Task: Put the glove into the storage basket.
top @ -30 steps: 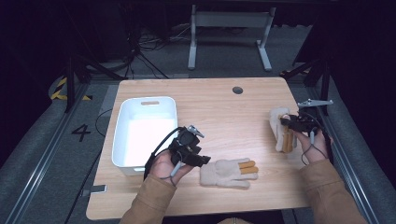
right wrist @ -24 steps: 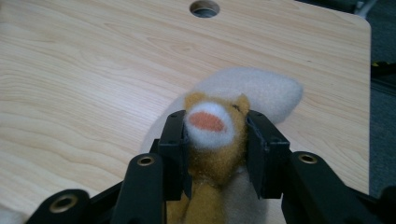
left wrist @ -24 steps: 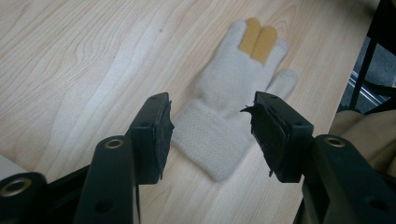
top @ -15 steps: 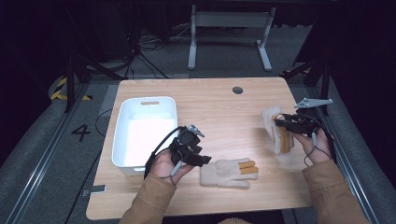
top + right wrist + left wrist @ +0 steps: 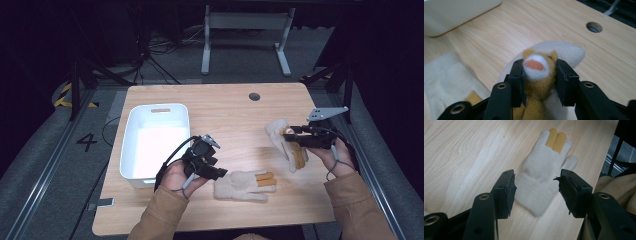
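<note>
high view: the right gripper lifts 1 cream glove off the table, its soft knit drooping, light and easy to pinch anywhere; a second glove lies flat beside the left gripper, the white bin clear to its left.

left gripper view: jaws apart, straddling that glove's cuff, untouched.

right gripper view: jaws clamped on the fuzzy animal patch.

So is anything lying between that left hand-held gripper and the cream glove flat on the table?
Nothing visible: the left hand-held gripper has its open jaws on either side of the cream knitted glove's cuff, with bare wooden table around.
</note>
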A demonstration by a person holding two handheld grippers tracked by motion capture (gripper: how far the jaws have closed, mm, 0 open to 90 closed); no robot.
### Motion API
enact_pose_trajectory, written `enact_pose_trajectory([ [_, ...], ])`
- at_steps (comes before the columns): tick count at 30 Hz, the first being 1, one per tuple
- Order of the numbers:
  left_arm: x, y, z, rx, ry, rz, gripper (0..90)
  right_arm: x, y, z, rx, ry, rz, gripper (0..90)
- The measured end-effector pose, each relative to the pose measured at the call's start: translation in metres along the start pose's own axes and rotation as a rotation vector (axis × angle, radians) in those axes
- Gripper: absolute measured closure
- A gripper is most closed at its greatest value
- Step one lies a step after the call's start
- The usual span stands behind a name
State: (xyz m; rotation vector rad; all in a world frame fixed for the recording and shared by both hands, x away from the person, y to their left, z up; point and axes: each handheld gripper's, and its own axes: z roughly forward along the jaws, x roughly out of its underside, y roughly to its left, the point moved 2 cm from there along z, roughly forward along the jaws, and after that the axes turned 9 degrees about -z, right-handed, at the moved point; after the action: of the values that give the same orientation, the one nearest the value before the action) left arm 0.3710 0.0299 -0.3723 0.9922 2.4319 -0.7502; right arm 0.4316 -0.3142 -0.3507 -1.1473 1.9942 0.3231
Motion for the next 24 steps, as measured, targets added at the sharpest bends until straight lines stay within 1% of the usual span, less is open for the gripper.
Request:
enact_pose_trajectory([
  [1, 0.0, 0.0, 0.0, 0.004, 0.002, 0.003, 46.9, -0.001, 0.002, 0.0, -0.023, -0.004, -0.006, 62.5],
  [2, 0.0, 0.0, 0.0, 0.004, 0.002, 0.003, 46.8, -0.001, 0.002, 0.0, -0.023, -0.004, -0.006, 62.5],
  [3, 0.0, 0.0, 0.001, 0.006, 0.004, 0.005, 46.7, -0.004, 0.005, 0.001, -0.056, -0.002, -0.022, 62.6],
  [4, 0.0, 0.0, 0.001, 0.006, 0.004, 0.005, 46.6, -0.004, 0.005, 0.001, -0.056, -0.002, -0.022, 62.6],
  [5, 0.0, -0.001, 0.001, 0.008, 0.006, 0.006, 46.6, -0.007, 0.01, 0.002, -0.084, 0.006, -0.047, 62.6],
  [6, 0.0, -0.001, 0.001, 0.008, 0.006, 0.006, 46.6, -0.007, 0.01, 0.002, -0.084, 0.006, -0.047, 62.6],
  [7, 0.0, -0.001, 0.002, 0.01, 0.009, 0.007, 46.6, -0.009, 0.014, 0.003, -0.106, 0.013, -0.071, 62.6],
  [8, 0.0, -0.001, 0.002, 0.01, 0.009, 0.007, 46.5, -0.009, 0.014, 0.003, -0.106, 0.013, -0.071, 62.6],
  [9, 0.0, -0.001, 0.002, 0.01, 0.012, 0.01, 46.5, -0.011, 0.018, 0.003, -0.129, 0.021, -0.092, 62.5],
  [10, 0.0, -0.001, 0.002, 0.01, 0.012, 0.01, 46.5, -0.011, 0.018, 0.003, -0.129, 0.021, -0.092, 62.5],
  [11, 0.0, -0.001, 0.002, 0.011, 0.013, 0.011, 46.4, -0.013, 0.022, 0.004, -0.149, 0.031, -0.109, 62.4],
  [12, 0.0, -0.001, 0.002, 0.011, 0.013, 0.011, 46.4, -0.013, 0.022, 0.004, -0.149, 0.031, -0.109, 62.4],
  [13, 0.0, -0.001, 0.002, 0.014, 0.014, 0.014, 46.3, -0.015, 0.025, 0.004, -0.168, 0.037, -0.132, 62.4],
  [14, 0.0, -0.001, 0.002, 0.014, 0.014, 0.014, 46.2, -0.015, 0.025, 0.004, -0.168, 0.037, -0.132, 62.4],
  [15, 0.0, -0.002, 0.002, 0.016, 0.014, 0.017, 46.2, -0.016, 0.029, 0.004, -0.193, 0.037, -0.151, 62.4],
  [16, 0.0, -0.002, 0.002, 0.016, 0.014, 0.017, 46.2, -0.016, 0.029, 0.004, -0.193, 0.037, -0.151, 62.4],
  [17, 0.0, -0.002, 0.002, 0.016, 0.017, 0.016, 46.1, -0.018, 0.032, 0.004, -0.214, 0.038, -0.171, 62.3],
  [21, 0.001, -0.002, 0.002, 0.018, 0.02, 0.018, 45.9, -0.021, 0.038, 0.006, -0.248, 0.042, -0.212, 62.4],
  [22, 0.001, -0.002, 0.002, 0.018, 0.02, 0.018, 45.8, -0.021, 0.038, 0.006, -0.248, 0.042, -0.212, 62.4],
  [23, 0.002, -0.002, 0.001, 0.017, 0.02, 0.02, 45.8, -0.022, 0.041, 0.007, -0.261, 0.042, -0.225, 62.2],
  [24, 0.003, -0.002, 0.001, 0.019, 0.02, 0.017, 45.7, -0.023, 0.042, 0.007, -0.267, 0.039, -0.226, 62.2],
])
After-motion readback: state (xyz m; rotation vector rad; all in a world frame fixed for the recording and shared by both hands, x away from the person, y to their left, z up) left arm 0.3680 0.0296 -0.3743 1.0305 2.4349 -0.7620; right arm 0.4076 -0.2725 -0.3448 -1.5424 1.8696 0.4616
